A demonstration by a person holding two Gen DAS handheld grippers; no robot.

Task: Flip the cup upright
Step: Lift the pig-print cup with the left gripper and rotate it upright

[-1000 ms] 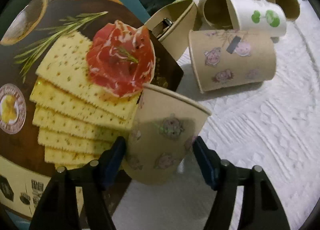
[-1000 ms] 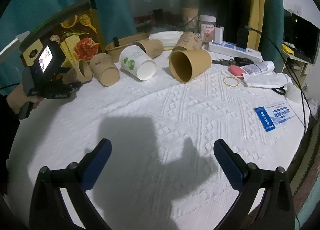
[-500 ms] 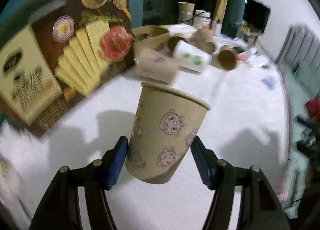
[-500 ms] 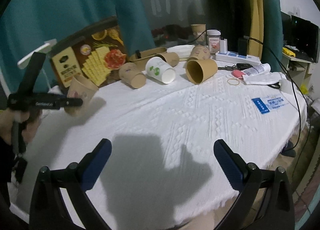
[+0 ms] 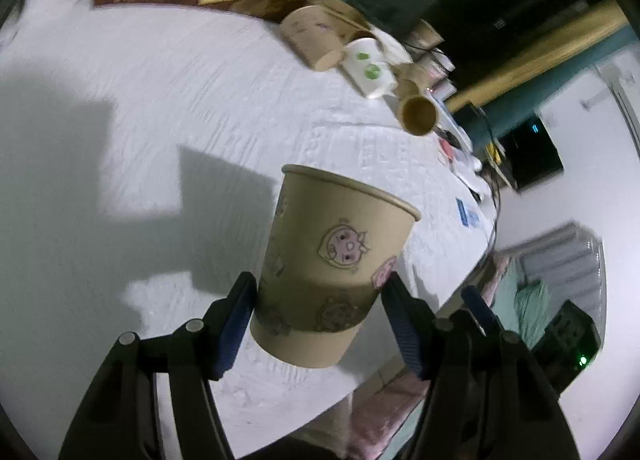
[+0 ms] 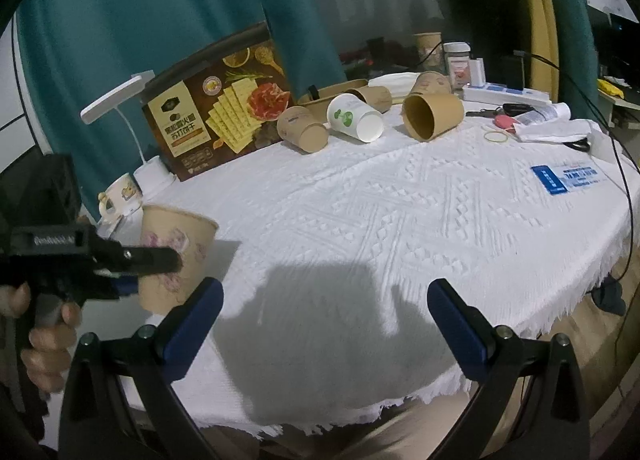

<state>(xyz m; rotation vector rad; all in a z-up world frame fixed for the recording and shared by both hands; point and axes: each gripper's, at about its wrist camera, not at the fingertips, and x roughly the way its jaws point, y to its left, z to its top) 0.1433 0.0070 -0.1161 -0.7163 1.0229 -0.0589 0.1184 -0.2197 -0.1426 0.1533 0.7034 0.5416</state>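
Note:
My left gripper [image 5: 320, 324] is shut on a brown paper cup with pink pig prints [image 5: 332, 264]. The cup is mouth up and a little tilted, held above the white tablecloth [image 5: 160, 99] near the table's front left edge. It also shows in the right wrist view [image 6: 176, 252], clamped near its base by the left gripper [image 6: 136, 272]. My right gripper [image 6: 324, 320] is open and empty over the tablecloth's front edge. Several more paper cups lie on their sides at the back: a brown one [image 6: 302, 127], a white one with green spots [image 6: 354, 119] and a larger brown one [image 6: 432, 115].
A cracker box [image 6: 216, 115] stands at the back left beside a white desk lamp [image 6: 116, 99] and a mug [image 6: 120, 195]. A blue card [image 6: 568, 177], a rubber band [image 6: 496, 135], scissors, a power strip and jars lie at the back right.
My left gripper has carried the pig cup away from the cracker box toward the front left of the table. The right gripper has drawn back slightly and stays open.

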